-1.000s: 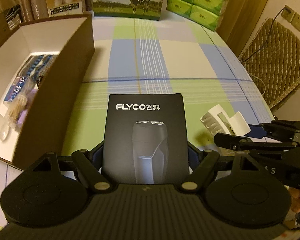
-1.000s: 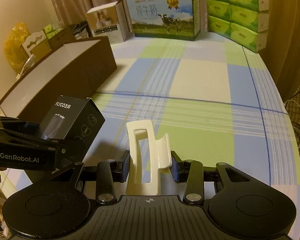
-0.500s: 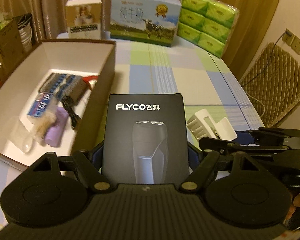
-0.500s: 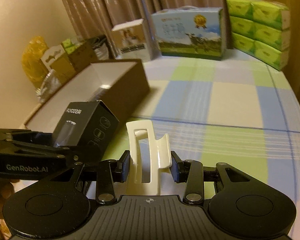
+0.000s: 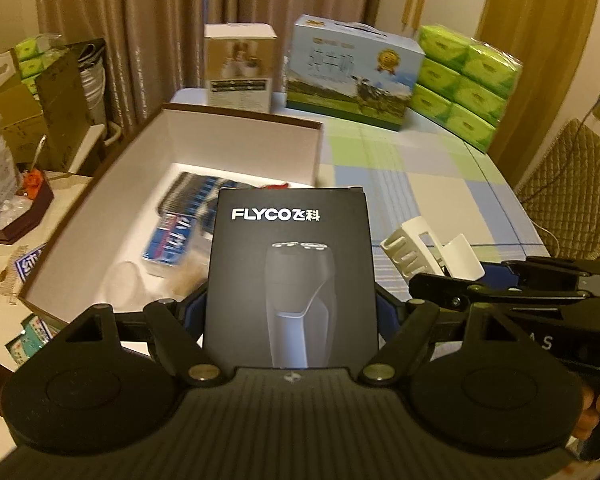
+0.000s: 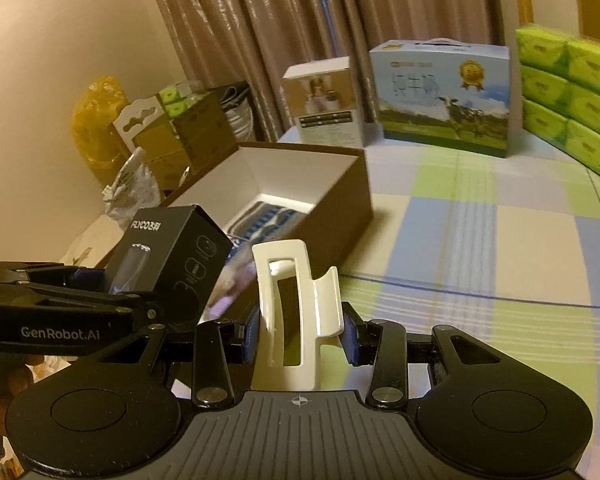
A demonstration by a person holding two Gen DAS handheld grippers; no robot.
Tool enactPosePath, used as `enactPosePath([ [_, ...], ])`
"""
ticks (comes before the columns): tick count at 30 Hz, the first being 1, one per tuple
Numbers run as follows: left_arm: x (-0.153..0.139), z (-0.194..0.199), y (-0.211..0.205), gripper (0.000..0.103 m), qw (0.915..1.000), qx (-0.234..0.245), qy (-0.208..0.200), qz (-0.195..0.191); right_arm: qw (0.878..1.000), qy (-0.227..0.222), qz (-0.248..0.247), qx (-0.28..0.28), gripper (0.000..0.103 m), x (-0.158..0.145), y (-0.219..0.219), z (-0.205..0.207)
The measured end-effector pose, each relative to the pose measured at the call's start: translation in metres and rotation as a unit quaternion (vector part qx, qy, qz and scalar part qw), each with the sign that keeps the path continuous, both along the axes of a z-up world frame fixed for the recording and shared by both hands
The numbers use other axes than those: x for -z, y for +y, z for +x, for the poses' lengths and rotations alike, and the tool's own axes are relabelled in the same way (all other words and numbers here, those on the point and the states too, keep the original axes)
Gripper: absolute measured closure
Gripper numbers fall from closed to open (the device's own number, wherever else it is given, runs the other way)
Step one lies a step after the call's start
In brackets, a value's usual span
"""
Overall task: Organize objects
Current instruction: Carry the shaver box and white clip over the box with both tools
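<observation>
My left gripper (image 5: pixel 290 312) is shut on a black FLYCO shaver box (image 5: pixel 290 276) and holds it upright in the air beside the open brown storage box (image 5: pixel 236 136). The shaver box also shows in the right wrist view (image 6: pixel 172 256). My right gripper (image 6: pixel 300 332) is shut on a white hair claw clip (image 6: pixel 296 312), held above the checked tablecloth (image 6: pixel 480 248). The clip also shows in the left wrist view (image 5: pixel 432 252), to the right of the shaver box. The storage box (image 6: pixel 340 196) holds blue packets (image 5: pixel 180 236) and other small items.
At the table's far edge stand a small beige carton (image 5: pixel 240 68), a blue milk carton (image 5: pixel 352 76) and stacked green tissue packs (image 5: pixel 460 84). Cardboard boxes and bags (image 5: pixel 28 120) crowd the left side. A quilted chair (image 5: pixel 572 196) stands at the right.
Both grippers have risen with their objects and moved toward the storage box. Its inside now shows from above. The grips have not changed.
</observation>
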State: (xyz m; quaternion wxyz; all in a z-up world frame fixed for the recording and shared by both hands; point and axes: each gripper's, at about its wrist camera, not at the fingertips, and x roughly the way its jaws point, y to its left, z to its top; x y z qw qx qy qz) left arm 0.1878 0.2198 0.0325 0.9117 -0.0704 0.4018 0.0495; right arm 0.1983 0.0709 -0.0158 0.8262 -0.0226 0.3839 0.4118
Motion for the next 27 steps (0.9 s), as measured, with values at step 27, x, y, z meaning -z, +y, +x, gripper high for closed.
enactPosePath([
  [27,-0.008,0.061,0.125,0.027,0.9988,0.014,-0.012,0.045,0.999,-0.012,-0.001,0.038,0.065,0.001,0.125,0.041],
])
